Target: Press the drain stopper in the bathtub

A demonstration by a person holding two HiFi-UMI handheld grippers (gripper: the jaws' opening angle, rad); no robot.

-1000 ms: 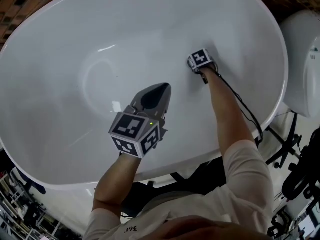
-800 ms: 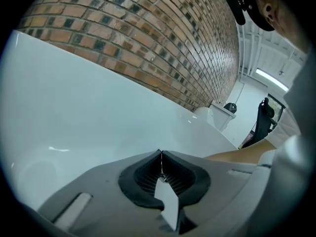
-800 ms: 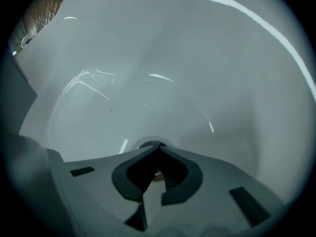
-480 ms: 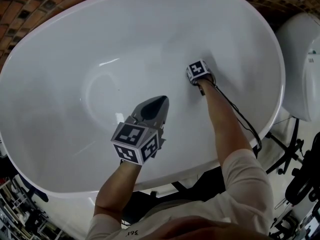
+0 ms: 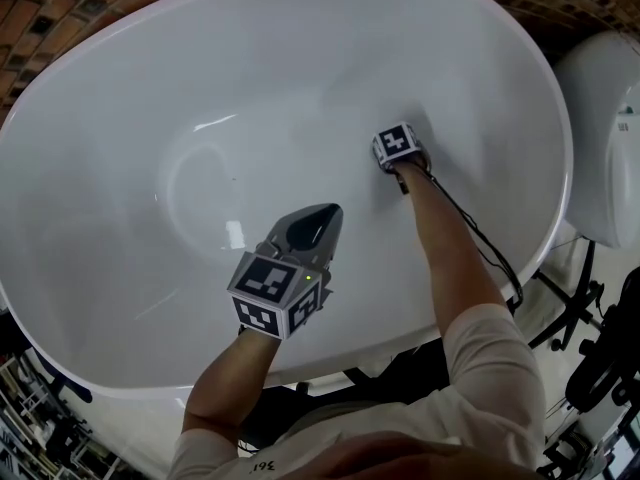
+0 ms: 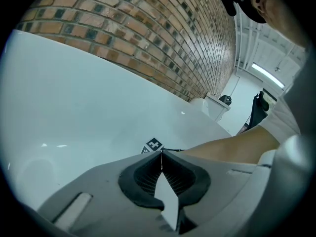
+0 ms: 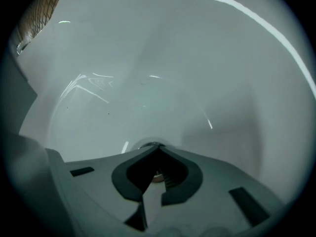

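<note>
Bathtub [image 5: 300, 58] floor, stopper [image 7: 148, 145] at right claw [image 7: 158, 149] tip

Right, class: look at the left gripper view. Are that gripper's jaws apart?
No, the left gripper has its jaw tips meeting, with nothing held between them.

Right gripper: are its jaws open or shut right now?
Shut. On the right gripper the tips meet at a point, just over the drain stopper; nothing is clamped between them.
</note>
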